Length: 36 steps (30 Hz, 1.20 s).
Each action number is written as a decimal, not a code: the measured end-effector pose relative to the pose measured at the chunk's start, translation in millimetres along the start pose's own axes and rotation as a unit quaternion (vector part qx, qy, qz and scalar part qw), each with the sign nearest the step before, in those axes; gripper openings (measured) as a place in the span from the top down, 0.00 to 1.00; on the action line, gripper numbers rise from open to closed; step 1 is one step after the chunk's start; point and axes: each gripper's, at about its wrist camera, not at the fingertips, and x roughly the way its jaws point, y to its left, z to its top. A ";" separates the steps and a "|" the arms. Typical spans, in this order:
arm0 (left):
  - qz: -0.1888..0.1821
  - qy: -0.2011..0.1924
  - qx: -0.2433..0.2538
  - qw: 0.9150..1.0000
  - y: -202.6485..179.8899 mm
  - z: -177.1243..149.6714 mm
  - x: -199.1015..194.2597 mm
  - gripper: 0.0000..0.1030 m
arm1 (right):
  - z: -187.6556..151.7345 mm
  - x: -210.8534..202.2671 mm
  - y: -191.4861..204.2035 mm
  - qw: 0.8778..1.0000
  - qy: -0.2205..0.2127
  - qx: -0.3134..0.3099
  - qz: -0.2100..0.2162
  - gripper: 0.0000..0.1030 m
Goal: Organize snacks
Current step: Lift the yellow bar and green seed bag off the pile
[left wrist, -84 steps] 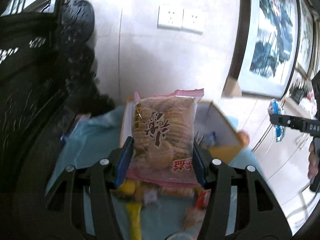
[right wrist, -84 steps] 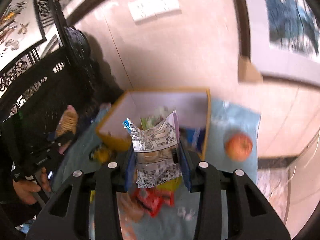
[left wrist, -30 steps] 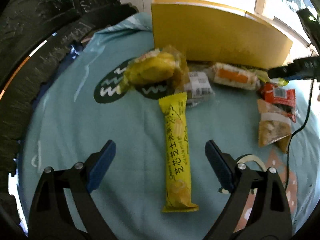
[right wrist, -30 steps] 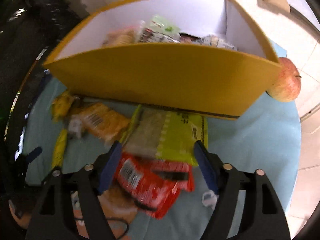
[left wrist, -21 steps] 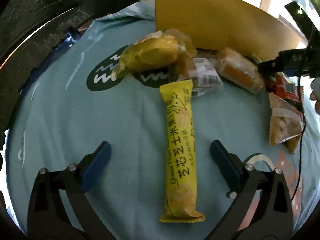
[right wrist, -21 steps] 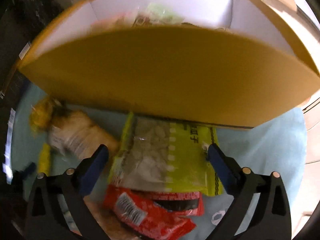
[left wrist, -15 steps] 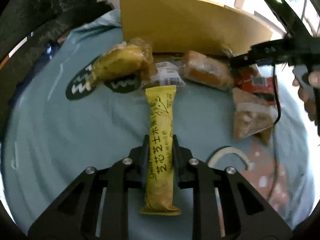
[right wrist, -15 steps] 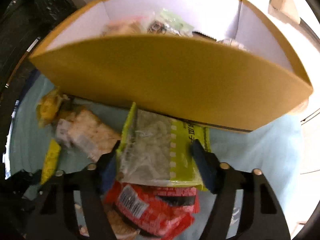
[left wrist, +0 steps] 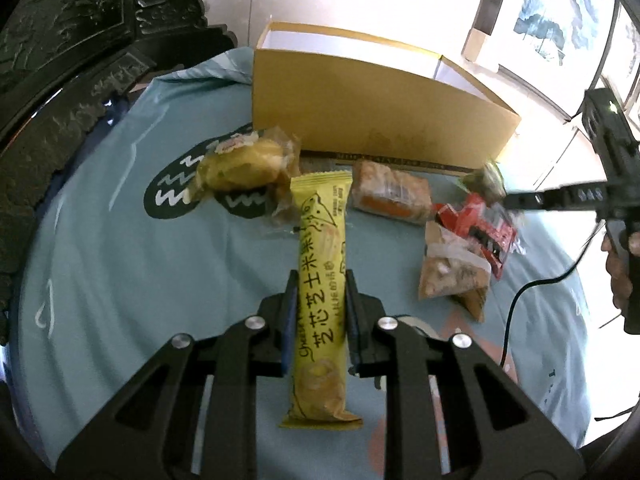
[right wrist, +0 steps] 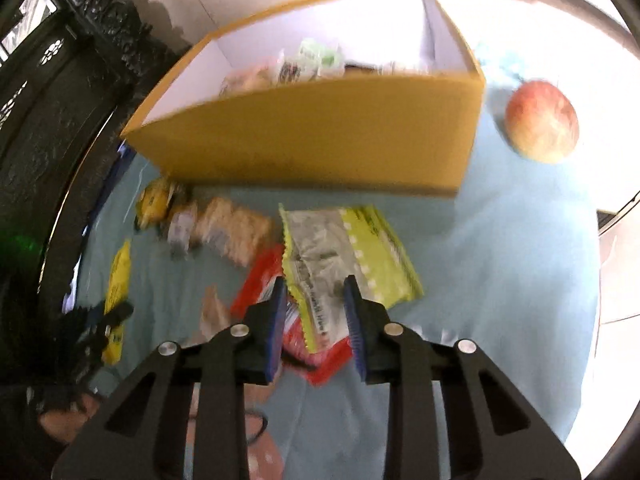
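The near wall of the yellow box point(left wrist: 376, 120) stands across the far side of the blue cloth point(left wrist: 120, 280), and its open top is unobstructed from above. The strip along the foot of that wall is crowded by a bun packet point(left wrist: 244, 166), an orange packet point(left wrist: 390, 198), a red packet point(left wrist: 478, 228) and a nut bag point(left wrist: 452, 276). Bare cloth is seen toward the left edge. The right edge beside the box is occupied by an apple point(right wrist: 542, 122), with bare cloth nearer.

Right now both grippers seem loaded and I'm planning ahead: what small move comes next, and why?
Probably lift both toward the yellow box: the left gripper is shut on the yellow snack bar and the right gripper on the green-and-clear packet, both low over the cloth.
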 end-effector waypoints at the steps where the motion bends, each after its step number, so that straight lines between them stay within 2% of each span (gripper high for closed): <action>1: 0.001 0.003 0.000 1.000 -0.4 -1.6 0.8 0.80 | -3.3 -3.3 0.1 1.000 -0.006 -0.014 -0.012 0.64; 2: 0.002 0.006 -0.001 1.000 -0.5 -3.1 2.5 0.80 | -4.6 -5.7 1.4 0.999 -0.016 -0.026 -0.028 0.46; 3: 0.003 0.006 -0.002 1.000 -0.4 -4.3 3.3 0.80 | -5.6 -8.7 4.7 0.996 -0.031 -0.047 -0.062 0.33; 5: 0.004 0.009 0.000 1.000 1.1 -4.6 4.9 0.80 | -0.4 -7.3 11.0 0.993 -0.040 -0.076 -0.084 0.25; 6: 0.004 0.009 0.001 1.000 1.7 -5.5 5.1 0.80 | 3.8 -3.1 14.8 0.990 -0.039 -0.097 -0.092 0.15; 8: 0.006 0.014 0.003 1.000 2.0 -7.0 6.6 0.80 | 11.3 14.6 16.1 0.984 -0.018 -0.128 -0.121 0.01; 10: 0.009 0.018 0.004 1.000 2.4 -7.9 8.0 0.80 | 16.9 32.6 5.9 0.982 0.011 -0.135 -0.133 0.01; 13: 0.009 0.024 0.003 1.000 3.5 -8.8 9.0 0.80 | 22.7 44.2 -15.9 0.990 0.025 -0.101 -0.098 0.01; 15: 0.008 0.025 0.002 1.000 3.7 -8.8 9.1 0.80 | 21.2 53.3 -39.0 0.997 0.051 -0.029 -0.052 0.01; 17: 0.008 0.027 -0.001 1.000 4.4 -9.3 10.3 0.80 | 18.4 52.7 -40.4 0.997 0.050 -0.030 -0.046 0.05; 18: 0.007 0.029 -0.003 1.000 4.7 -9.4 11.6 0.80 | 17.7 49.4 -38.9 0.998 0.051 -0.026 -0.030 0.18; 19: 0.007 0.030 -0.005 1.000 4.4 -9.3 12.6 0.80 | 18.0 44.8 -36.8 0.998 0.051 -0.024 -0.011 0.23; 21: 0.004 0.031 -0.009 0.999 2.3 -7.7 15.3 0.80 | 15.8 36.9 -31.7 0.998 0.050 -0.025 0.011 0.40; 22: 0.002 0.030 -0.011 0.999 1.3 -6.2 16.2 0.80 | 13.4 30.7 -27.7 0.998 0.043 -0.029 0.021 0.44; 25: -0.008 0.022 -0.004 1.000 -5.9 0.9 15.6 0.80 | 7.1 16.8 -19.3 0.998 0.031 -0.029 0.046 0.65; 28: -0.015 0.016 0.003 1.000 -14.4 6.6 14.7 0.80 | -3.0 6.6 -15.5 0.998 0.028 -0.033 0.041 0.65; 32: -0.022 0.017 0.008 1.000 -21.5 6.8 13.9 0.80 | -8.9 -1.2 -12.3 0.998 0.014 -0.052 -0.035 0.65; 34: -0.023 0.021 0.011 0.999 -23.2 4.8 14.6 0.80 | -9.4 1.4 -19.3 0.996 0.027 -0.064 -0.049 0.57; 35: -0.023 0.024 0.011 0.999 -22.7 3.8 15.1 0.80 | -13.7 1.2 -25.2 0.996 0.034 -0.066 -0.052 0.39; 36: -0.023 0.025 0.011 0.999 -22.3 3.2 15.0 0.80 | -16.8 2.8 -26.0 0.995 0.037 -0.068 -0.066 0.34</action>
